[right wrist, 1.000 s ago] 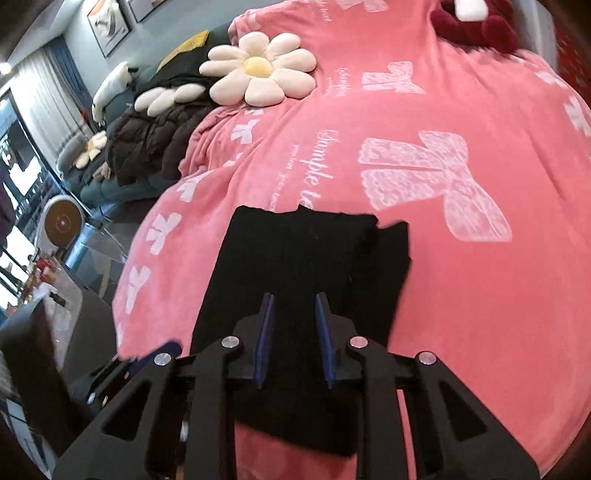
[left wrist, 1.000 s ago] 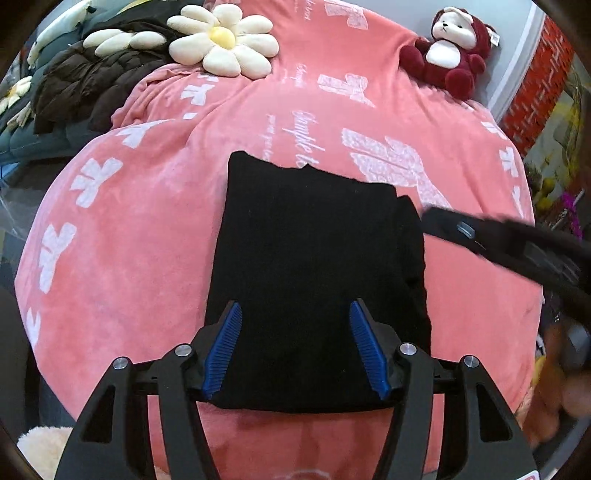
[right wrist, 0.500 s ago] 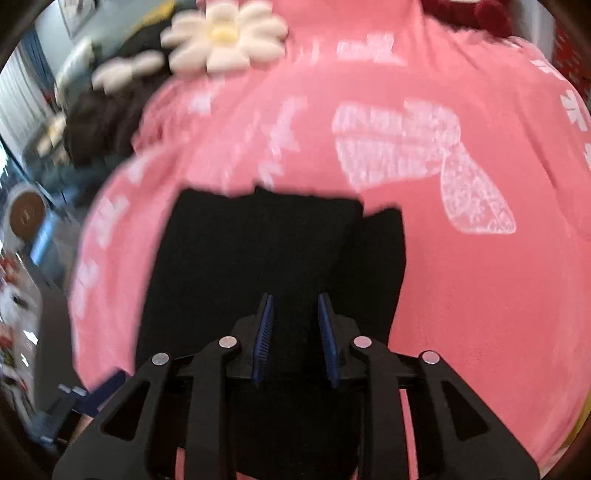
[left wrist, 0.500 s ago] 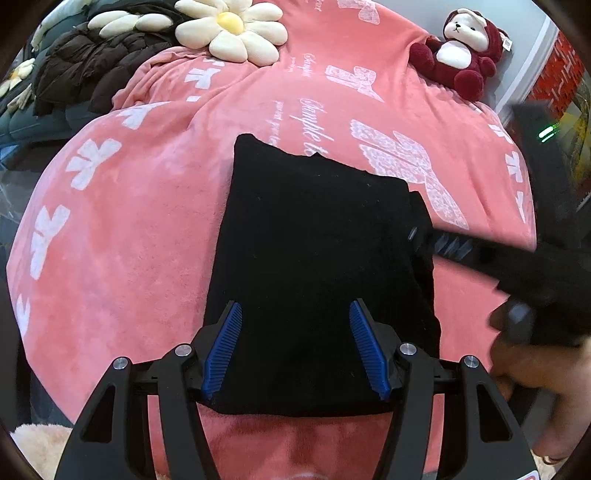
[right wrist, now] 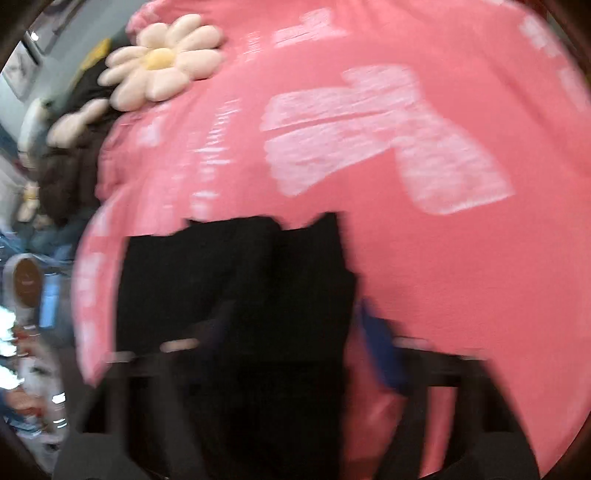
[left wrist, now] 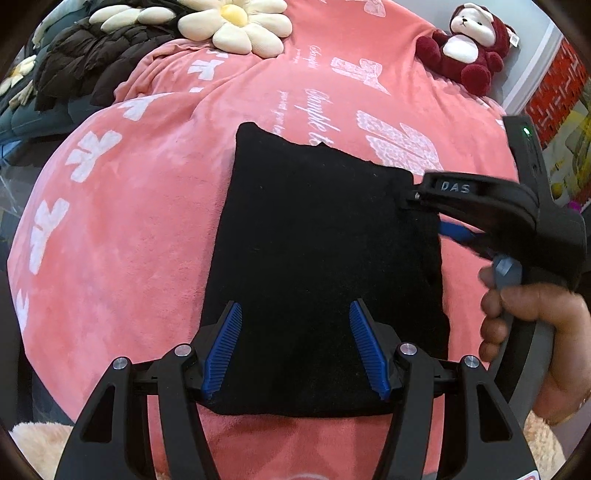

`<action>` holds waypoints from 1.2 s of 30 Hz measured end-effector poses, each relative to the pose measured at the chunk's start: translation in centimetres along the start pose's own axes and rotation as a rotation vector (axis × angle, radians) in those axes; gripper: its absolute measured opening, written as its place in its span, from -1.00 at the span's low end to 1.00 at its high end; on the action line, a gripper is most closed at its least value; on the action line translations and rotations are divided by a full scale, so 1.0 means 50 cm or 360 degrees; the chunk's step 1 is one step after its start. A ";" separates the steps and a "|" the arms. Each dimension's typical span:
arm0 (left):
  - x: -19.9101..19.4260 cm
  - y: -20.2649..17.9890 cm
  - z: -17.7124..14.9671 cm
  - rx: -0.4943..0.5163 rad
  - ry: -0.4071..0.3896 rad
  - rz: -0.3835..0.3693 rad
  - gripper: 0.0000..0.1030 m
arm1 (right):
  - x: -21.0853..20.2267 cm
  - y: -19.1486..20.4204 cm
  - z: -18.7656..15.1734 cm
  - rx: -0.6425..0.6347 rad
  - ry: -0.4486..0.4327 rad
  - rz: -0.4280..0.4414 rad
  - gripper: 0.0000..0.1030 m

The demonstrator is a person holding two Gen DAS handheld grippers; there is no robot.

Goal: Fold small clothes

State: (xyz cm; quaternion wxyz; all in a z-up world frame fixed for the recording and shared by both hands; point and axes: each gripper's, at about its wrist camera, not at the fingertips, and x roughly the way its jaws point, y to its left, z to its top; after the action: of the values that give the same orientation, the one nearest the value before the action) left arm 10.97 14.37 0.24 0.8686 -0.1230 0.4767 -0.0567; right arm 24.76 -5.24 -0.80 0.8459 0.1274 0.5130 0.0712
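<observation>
Pink blanket (left wrist: 147,221) under black garment (left wrist: 314,240); left tool (left wrist: 295,306) wide (right tool (left wrist: 424,212) closing astride edge).

So the whole surface is a bed covered by a fuzzy pink blanket (left wrist: 147,229) with white bow prints and some cursive lettering running down the middle. Lying flat on it, near the front edge, is a folded black garment (left wrist: 317,236), roughly rectangular, with a narrower layer sticking out along its right side. Up at the far end there's a cream daisy-shaped cushion (left wrist: 236,26) with a yellow centre, and off in the far right corner sits a dark red plush bear (left wrist: 469,51) with a white face and belly. At the far left, a dark brown puffy jacket (left wrist: 85,70) lies beside the blanket's bunched-up edge.
</observation>
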 end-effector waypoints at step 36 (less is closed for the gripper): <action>0.025 -0.036 -0.014 0.0101 0.0033 0.0072 0.24 | -0.118 -0.028 -0.142 -0.0094 -0.0090 -0.0040 -0.73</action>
State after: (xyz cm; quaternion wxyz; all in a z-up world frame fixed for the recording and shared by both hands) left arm 11.10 12.27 -0.63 0.8682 -0.0840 0.4862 -0.0536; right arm 15.74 -7.04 0.68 0.8642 0.0980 0.4882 0.0720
